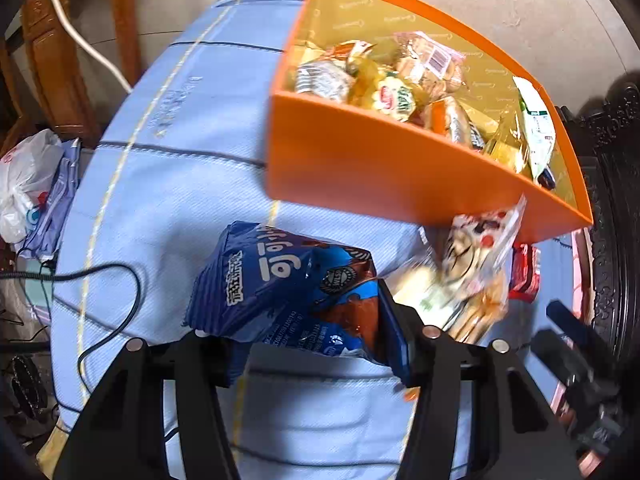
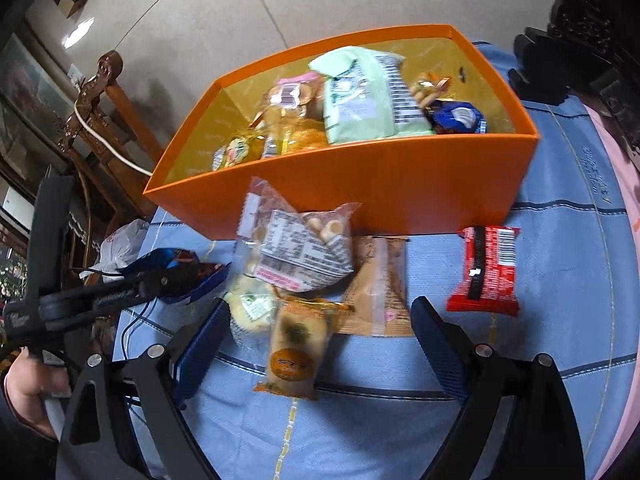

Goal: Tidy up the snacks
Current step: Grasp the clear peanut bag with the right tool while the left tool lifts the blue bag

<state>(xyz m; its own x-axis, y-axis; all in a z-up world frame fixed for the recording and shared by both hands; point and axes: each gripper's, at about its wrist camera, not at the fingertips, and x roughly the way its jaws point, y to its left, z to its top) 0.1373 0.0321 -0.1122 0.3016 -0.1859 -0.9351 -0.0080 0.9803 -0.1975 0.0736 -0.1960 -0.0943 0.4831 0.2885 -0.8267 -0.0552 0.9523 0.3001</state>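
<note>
Blue snack bag (image 1: 288, 284) clamped in left tool (image 1: 296, 344)

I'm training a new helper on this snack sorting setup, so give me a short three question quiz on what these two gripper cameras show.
1. True or false: the left gripper has the blue snack bag between its fingers.
2. Which packet lies alone on the blue cloth, apart from the pile in front of the orange box?
A. the red packet
B. a green can
C. a yellow jar
3. Fill in: the right gripper is ____, with nothing held.

Key
1. True; the bag sits between its pads.
2. A; it lies to the right of the pile, beside the box front.
3. Open; its fingers stand wide above the small orange-labelled packet.
</note>
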